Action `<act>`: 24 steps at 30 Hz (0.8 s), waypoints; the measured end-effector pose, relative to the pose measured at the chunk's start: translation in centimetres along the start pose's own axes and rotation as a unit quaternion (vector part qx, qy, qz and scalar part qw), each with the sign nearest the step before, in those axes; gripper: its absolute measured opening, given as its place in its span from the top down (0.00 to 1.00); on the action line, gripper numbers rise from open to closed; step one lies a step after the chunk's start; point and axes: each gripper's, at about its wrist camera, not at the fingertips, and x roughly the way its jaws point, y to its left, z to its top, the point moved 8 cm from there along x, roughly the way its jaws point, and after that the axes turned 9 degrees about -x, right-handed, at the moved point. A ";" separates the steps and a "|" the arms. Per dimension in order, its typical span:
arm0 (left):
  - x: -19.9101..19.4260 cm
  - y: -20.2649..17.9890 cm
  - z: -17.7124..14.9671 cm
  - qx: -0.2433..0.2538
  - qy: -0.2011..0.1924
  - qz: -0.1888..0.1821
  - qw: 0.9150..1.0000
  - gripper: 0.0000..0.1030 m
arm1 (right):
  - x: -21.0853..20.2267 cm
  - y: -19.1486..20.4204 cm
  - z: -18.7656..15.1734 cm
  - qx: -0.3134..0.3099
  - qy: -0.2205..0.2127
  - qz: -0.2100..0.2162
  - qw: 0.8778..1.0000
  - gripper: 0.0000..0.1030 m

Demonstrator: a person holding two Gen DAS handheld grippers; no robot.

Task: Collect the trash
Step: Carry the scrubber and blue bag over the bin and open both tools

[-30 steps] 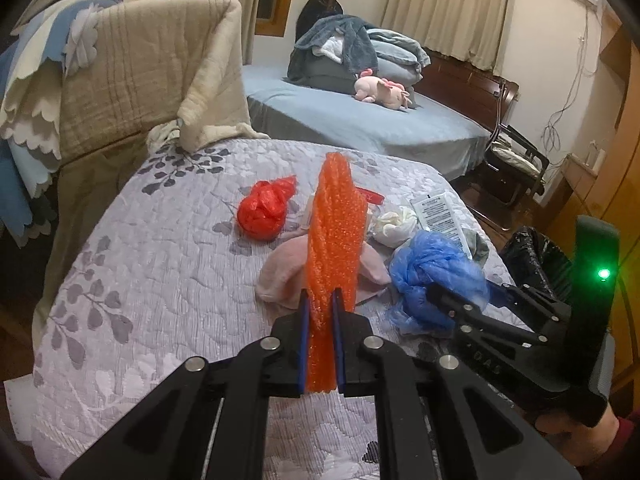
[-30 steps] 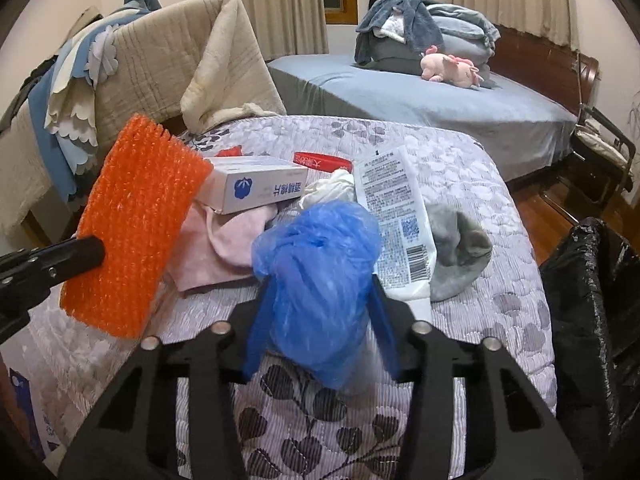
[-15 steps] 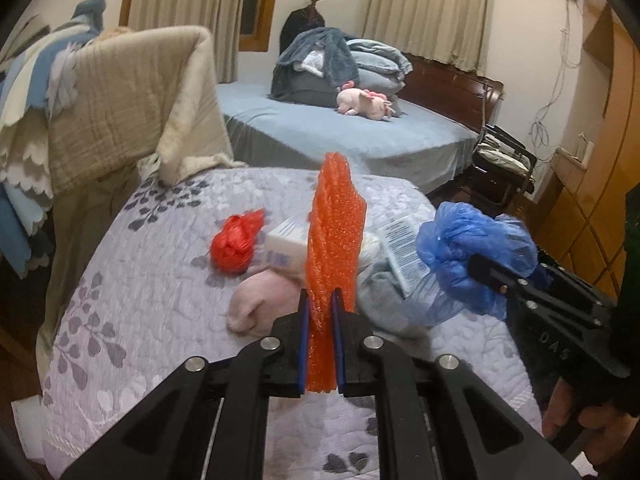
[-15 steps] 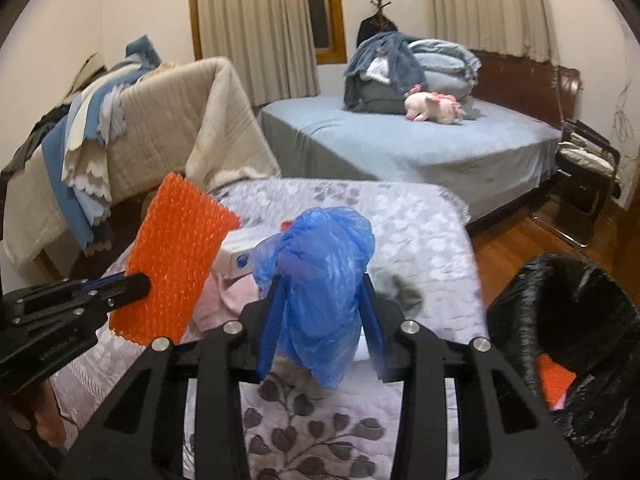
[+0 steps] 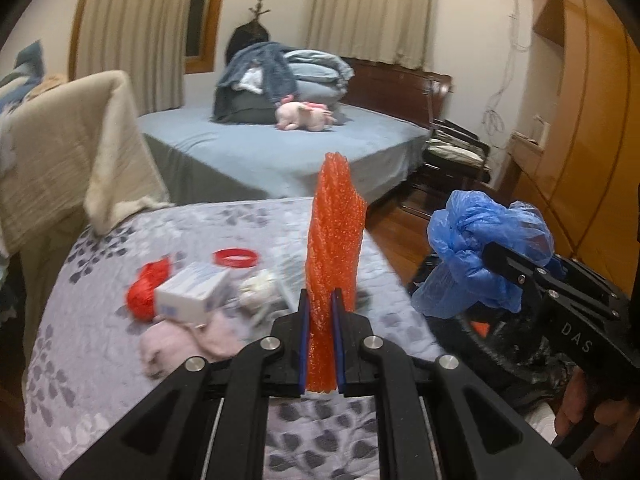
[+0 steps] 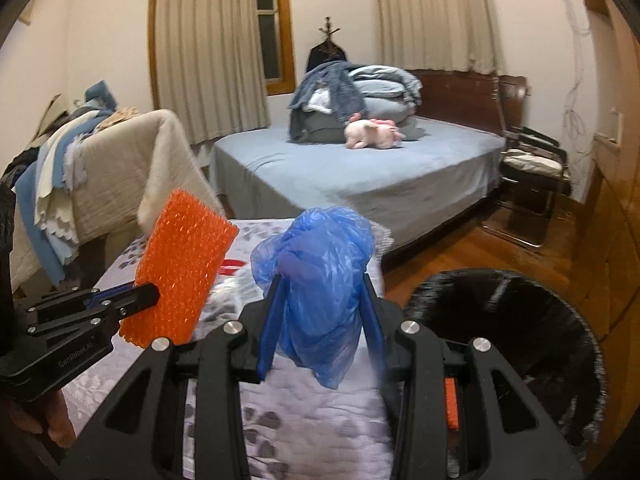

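The orange bubble-wrap sheet (image 5: pixel 334 236) stands upright, pinched by its lower edge between the closed jaws of the left gripper (image 5: pixel 320 344), above the near end of the quilted bed (image 5: pixel 100 320). To its right, the crumpled blue plastic bag (image 6: pixel 320 280) is clamped between the blue pads of the right gripper (image 6: pixel 320 332), held in the air near the bed's right edge. Relative to the bed, the black trash bag (image 6: pixel 520 320) gapes open just off its right side on the wooden floor, with an orange scrap (image 6: pixel 451 402) inside. On the quilt, left of the orange sheet, lie a red plastic bag (image 5: pixel 146 288), a white box (image 5: pixel 192 290), a red lid (image 5: pixel 236 258), a wad of white paper (image 5: pixel 260 290) and a pink cloth (image 5: pixel 180 340). Beyond the quilted bed stands a second bed with a blue sheet (image 6: pixel 360 172), carrying folded bedding and a pink plush toy (image 6: pixel 372 134).
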 end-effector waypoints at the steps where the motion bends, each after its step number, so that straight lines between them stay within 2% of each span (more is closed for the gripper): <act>1: 0.2 -0.7 0.0 0.004 0.001 -0.005 1.000 0.90 | -0.3 -0.6 -0.2 0.003 0.000 -0.007 1.000 0.65; 14: 4.1 -11.7 0.0 0.066 0.013 -0.086 0.994 0.90 | -3.2 -11.5 -3.6 0.044 0.011 -0.110 0.993 0.65; 24: 8.0 -18.9 -0.6 0.083 0.029 -0.133 0.987 0.90 | -3.6 -17.4 -6.5 0.066 0.032 -0.162 0.984 0.65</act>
